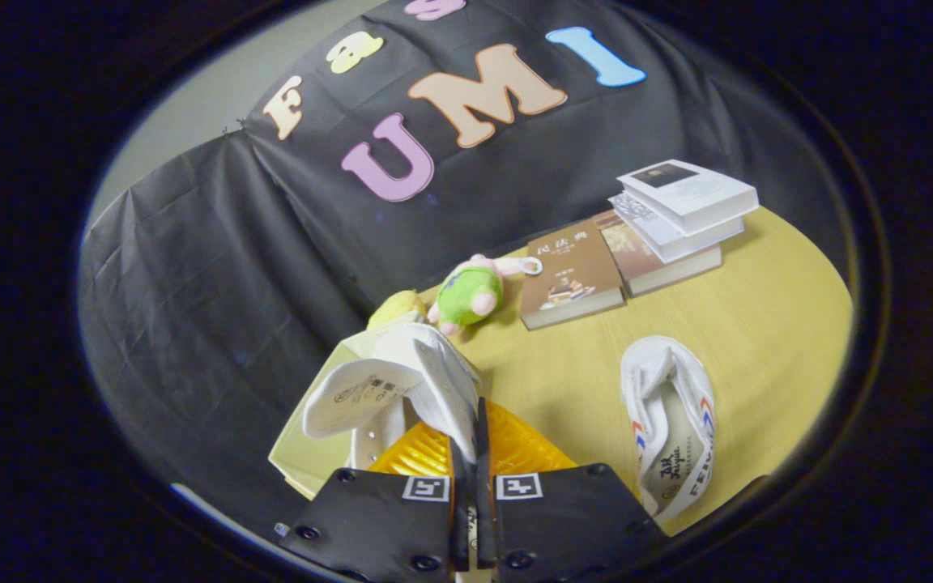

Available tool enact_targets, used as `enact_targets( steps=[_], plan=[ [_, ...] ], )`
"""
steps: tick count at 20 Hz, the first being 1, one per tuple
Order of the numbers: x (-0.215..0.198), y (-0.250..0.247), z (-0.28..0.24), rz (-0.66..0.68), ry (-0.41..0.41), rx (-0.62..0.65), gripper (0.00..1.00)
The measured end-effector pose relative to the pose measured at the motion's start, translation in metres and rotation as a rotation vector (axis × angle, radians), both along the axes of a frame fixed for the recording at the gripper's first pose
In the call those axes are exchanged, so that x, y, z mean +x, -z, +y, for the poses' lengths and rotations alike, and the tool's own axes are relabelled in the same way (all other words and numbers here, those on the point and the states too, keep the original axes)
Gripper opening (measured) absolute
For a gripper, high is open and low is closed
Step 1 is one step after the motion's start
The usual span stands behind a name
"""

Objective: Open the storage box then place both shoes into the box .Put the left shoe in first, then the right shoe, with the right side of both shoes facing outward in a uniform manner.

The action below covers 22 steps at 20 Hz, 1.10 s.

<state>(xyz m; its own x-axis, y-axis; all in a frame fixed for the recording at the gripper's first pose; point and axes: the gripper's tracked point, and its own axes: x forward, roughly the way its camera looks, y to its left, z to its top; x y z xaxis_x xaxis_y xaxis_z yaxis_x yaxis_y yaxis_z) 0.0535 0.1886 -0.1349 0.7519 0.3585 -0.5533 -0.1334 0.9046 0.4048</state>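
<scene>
This is a staged recording booth, not a lived-in room. A creased black cloth wall (215,267) hangs behind a pale yellow wooden tabletop (766,324), with a plain grey wall (215,81) showing beyond the cloth's upper edge. The things set out look like household props: a stack of paperback books (681,219) at the far right, a brown-covered book (570,279) lying just beside it, and a small green and pink plush toy (470,291) near the cloth, next to a yellow soft toy (396,308).
</scene>
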Motion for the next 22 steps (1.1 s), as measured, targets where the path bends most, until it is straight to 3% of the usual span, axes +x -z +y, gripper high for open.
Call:
enact_targets(
  steps=[6,12,18,22],
  plan=[
    [-0.005,-0.038,0.062,-0.018,-0.078,0.123,0.07],
    [-0.001,-0.033,0.131,0.061,-0.104,0.178,0.07],
    [0.025,-0.006,0.171,0.215,0.055,0.26,0.07],
    [0.041,0.026,0.17,0.278,0.201,0.19,0.07]
  ],
)
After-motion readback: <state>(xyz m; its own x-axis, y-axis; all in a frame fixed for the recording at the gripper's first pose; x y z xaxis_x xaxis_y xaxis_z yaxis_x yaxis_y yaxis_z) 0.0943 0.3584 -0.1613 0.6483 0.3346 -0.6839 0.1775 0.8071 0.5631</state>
